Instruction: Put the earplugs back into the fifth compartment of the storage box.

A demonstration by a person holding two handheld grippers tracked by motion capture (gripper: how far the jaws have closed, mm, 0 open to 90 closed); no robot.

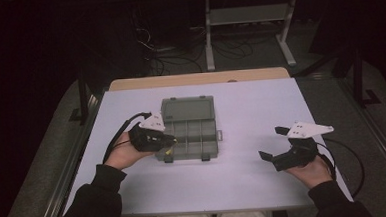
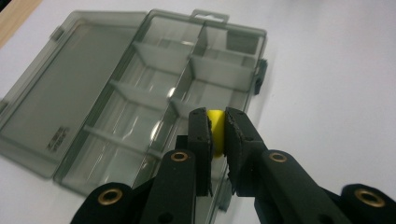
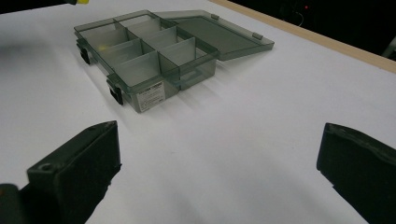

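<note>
Holding a small yellow piece pinched tight in the left tongs, hovering over the near-left corner of the open compartment box on the white counter. Resting the right tongs wide apart and empty, well off to the side. Risking a drop outside the box, or into the wrong compartment, by releasing so close to the rim.

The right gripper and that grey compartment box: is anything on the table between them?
No. Between the right gripper and the compartment box lies bare white table, per the right gripper view.
</note>
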